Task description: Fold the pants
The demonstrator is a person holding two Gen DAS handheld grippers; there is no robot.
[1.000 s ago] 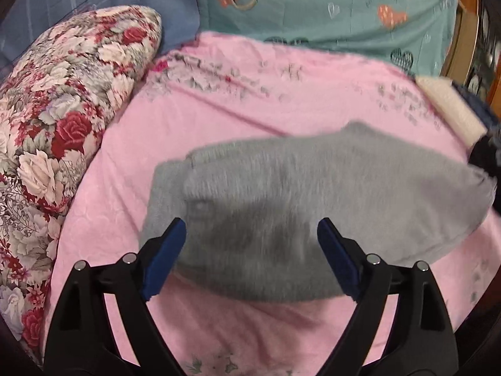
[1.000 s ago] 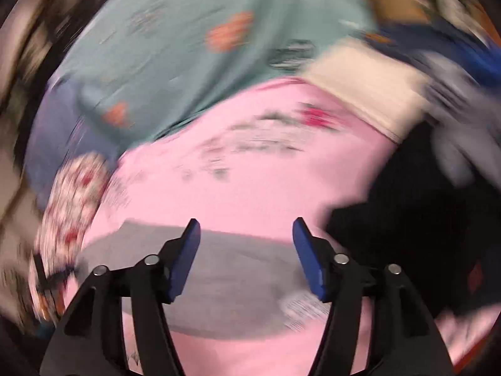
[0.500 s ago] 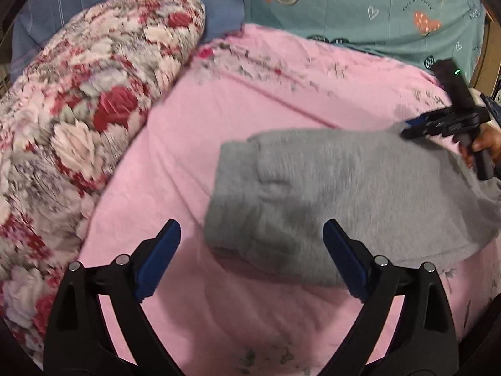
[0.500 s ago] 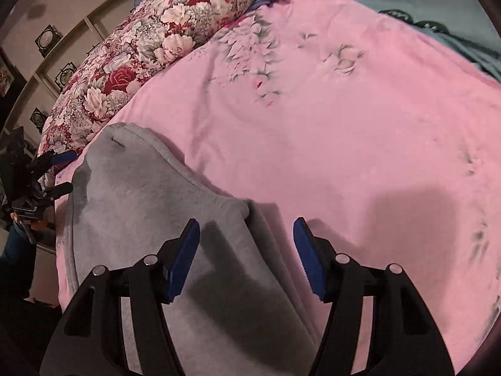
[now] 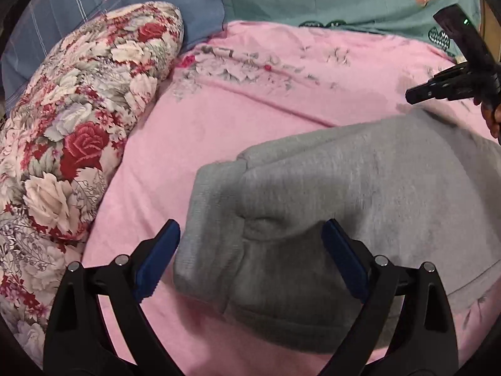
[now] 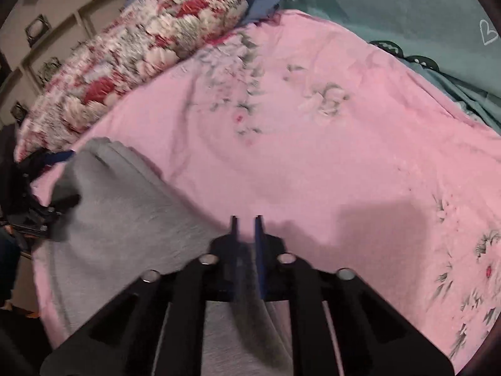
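Both grippers at grey pants (image 5: 360,206), left gripper (image 5: 250,250) astride its folded end

The grey fleece-knit pants (image 5: 360,194) look soft, matt and slightly fuzzy. The pink floral bed cover (image 5: 250,119) is matt cloth, faintly textured. Each hand-held gripper has matt black plastic arms, ridged blue pads (image 5: 156,258) and shiny metal rivets (image 5: 381,260).

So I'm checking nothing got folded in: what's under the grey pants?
The pants lie on the pink sheet, which shows all round them. The sheet directly beneath is covered, so anything trapped there or between the folded layers can't be seen.
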